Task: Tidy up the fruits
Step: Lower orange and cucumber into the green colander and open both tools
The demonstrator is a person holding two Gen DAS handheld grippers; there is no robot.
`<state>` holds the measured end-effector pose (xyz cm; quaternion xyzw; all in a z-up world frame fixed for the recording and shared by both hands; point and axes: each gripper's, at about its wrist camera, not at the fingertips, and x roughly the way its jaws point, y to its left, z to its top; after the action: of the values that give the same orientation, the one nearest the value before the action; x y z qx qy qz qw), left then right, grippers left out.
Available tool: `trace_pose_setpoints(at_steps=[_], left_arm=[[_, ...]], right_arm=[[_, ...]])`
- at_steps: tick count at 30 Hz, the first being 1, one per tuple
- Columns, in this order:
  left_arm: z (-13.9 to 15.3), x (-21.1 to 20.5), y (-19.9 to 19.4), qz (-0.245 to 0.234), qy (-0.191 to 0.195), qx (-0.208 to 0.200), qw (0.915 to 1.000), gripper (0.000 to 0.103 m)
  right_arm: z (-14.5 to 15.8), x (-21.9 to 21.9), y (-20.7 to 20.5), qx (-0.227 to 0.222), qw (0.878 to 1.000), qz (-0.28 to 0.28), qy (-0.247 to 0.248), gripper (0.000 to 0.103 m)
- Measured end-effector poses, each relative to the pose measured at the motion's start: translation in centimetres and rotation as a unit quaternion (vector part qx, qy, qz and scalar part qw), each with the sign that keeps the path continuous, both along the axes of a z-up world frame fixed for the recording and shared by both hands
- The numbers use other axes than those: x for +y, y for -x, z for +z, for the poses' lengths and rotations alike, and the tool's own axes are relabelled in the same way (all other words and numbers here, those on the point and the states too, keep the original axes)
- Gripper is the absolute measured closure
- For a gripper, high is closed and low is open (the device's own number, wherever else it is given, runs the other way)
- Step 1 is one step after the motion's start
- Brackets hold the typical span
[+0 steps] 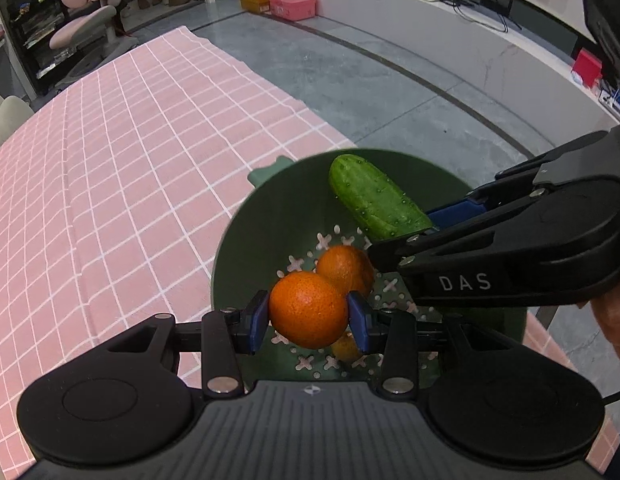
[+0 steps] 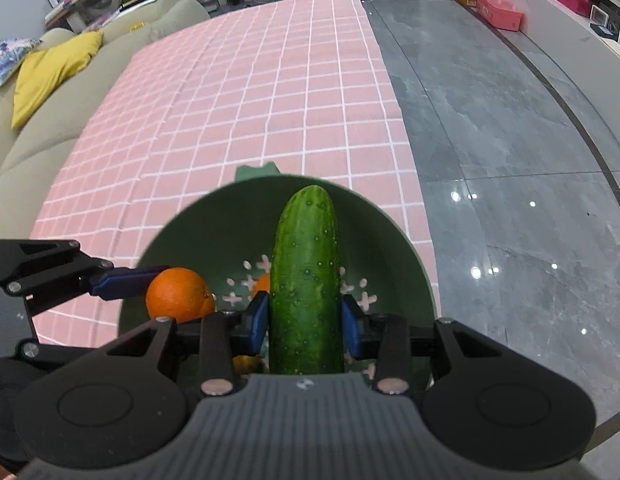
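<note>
- The left gripper (image 1: 308, 317), seen from its own wrist camera, has its blue pads pressed against both sides of an orange (image 1: 308, 310), holding it above a green colander (image 1: 262, 216).
- The right gripper (image 2: 305, 323) is clamped narrowly on a cucumber (image 2: 306, 280), which points away from the camera along the fingers, over the same colander.
- Inside the colander lie a second orange (image 1: 344, 270) and a smaller orange fruit (image 1: 347, 347), mostly hidden beneath the held one.
- The colander, with cross-shaped drain holes, sits near the corner of a table under a pink checked cloth (image 1: 110, 184).
- Grey floor (image 2: 510, 160) lies beyond the table, a beige sofa (image 2: 50, 128) beside it.
</note>
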<state>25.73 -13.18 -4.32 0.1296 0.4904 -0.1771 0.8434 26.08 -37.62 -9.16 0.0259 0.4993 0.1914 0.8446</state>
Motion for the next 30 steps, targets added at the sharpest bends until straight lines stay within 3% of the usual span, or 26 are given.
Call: trace_pose_setpoints(at_steps=[12,22,25,27,30], left_arm=[[-2.0,-0.2,-0.5,-0.007,-0.016,0.017,0.9997,0.056],[-1.5,-0.2,-0.8,0.005,-0.009,0.017,0.9998,0.054],[-1.0,0.0,-0.6,0.008,-0.002,0.017,0.9998,0.050],[-0.5,0.0,-0.4,0.012,-0.002,0.010,0.9999,0.036],[0.9,0.0,0.1,0.017,0.005,-0.012,0.9998,0.031]], right_arm=[[-2.6,0.9,-0.3,0.005,1.000,0.015,0.018,0.068],[-2.3,0.9,-0.4,0.004,1.000,0.011,0.015,0.067],[-1.7,0.9,-0.2,-0.006,1.000,0.008,0.014,0.063],[-1.1,0.7,0.0,-0.013,1.000,0.003,0.009,0.061],[-0.1,0.4,0.2,-0.021,1.000,-0.001,-0.001,0.060]])
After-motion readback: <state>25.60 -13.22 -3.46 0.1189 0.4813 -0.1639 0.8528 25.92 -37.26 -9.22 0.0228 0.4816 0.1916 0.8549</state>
